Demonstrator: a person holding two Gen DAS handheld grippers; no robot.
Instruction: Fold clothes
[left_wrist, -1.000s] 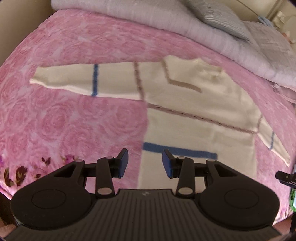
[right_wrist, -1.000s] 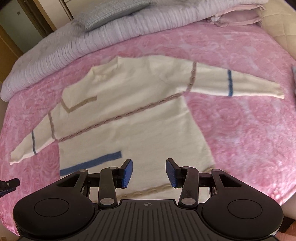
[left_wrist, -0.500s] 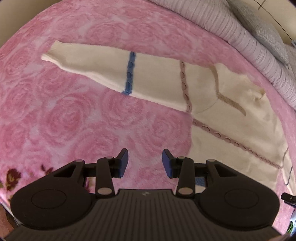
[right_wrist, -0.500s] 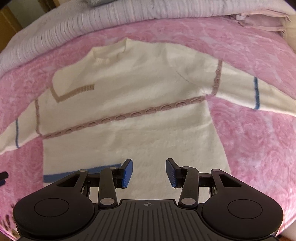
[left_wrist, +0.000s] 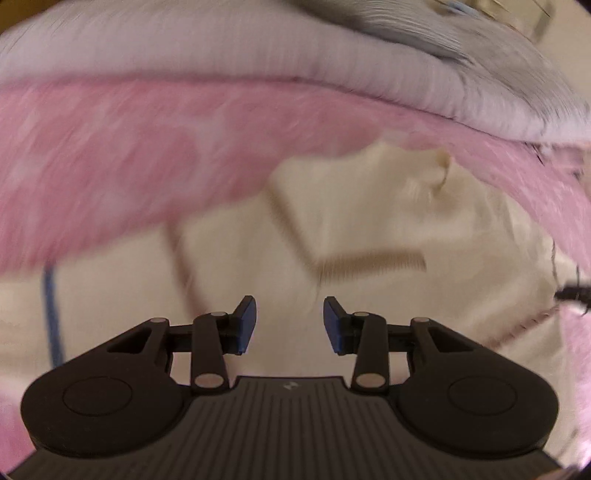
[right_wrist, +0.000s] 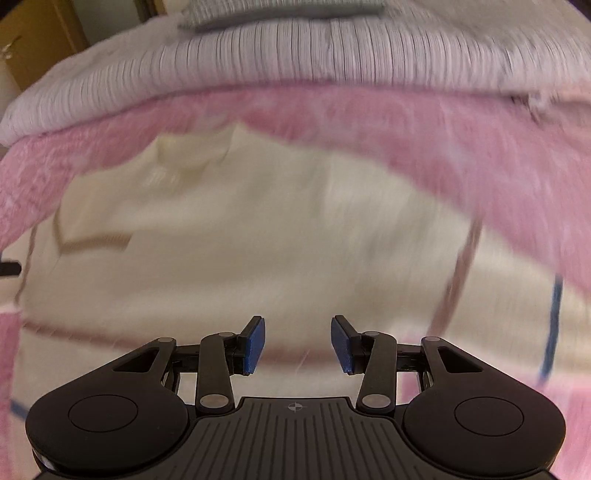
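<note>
Hovering over cream sweater (left_wrist: 369, 221), which fills centre frame on pink blanket (left_wrist: 110, 147): left gripper (left_wrist: 289, 323) and right gripper (right_wrist: 297, 343) both released, nothing between jaws. Frames blurred.

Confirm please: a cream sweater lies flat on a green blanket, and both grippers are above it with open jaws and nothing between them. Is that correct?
One detail is wrong: the blanket is pink, not green, as both wrist views show. The rest holds: the cream sweater lies flat on it, and the left gripper and right gripper are above it with open jaws and nothing between them.
</note>
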